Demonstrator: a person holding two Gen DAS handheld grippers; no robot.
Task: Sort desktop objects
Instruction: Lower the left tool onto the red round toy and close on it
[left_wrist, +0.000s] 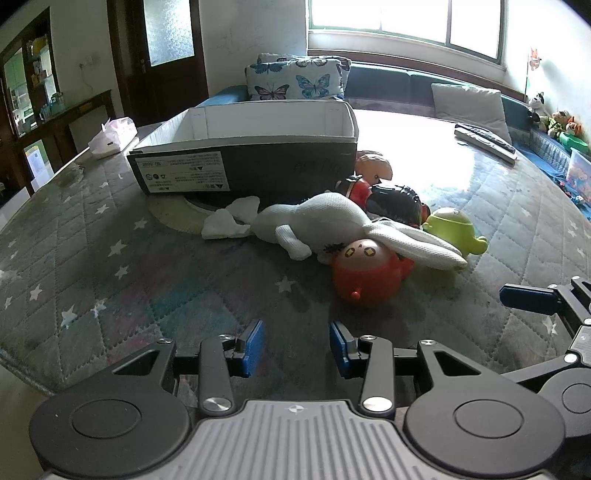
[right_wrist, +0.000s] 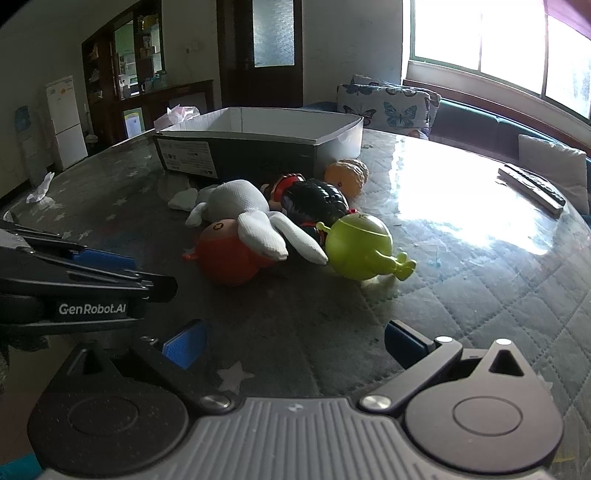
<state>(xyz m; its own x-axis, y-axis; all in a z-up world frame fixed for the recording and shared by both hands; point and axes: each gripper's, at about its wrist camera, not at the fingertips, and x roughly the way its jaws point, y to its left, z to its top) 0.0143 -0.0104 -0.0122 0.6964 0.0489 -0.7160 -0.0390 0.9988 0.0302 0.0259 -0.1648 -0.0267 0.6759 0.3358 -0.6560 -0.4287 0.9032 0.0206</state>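
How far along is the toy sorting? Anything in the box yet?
Nothing looks done: the box shows no toys inside from here. Nothing is in hand: the left gripper and right gripper are open and empty. Left: the white plush, red toy, green toy, black toy and orange toy.

The left gripper (left_wrist: 296, 347) sits low over the table (left_wrist: 110, 266), its blue fingers (left_wrist: 253, 347) apart with nothing between them. Ahead, a white bunny (left_wrist: 325, 225) lies across a red toy (left_wrist: 365, 273). A green toy (left_wrist: 456, 230) and a black toy (left_wrist: 397, 203) lie just beside them. An open box (left_wrist: 251, 158) stands behind the pile. Part of the right gripper (left_wrist: 535, 299) pokes in from the side.
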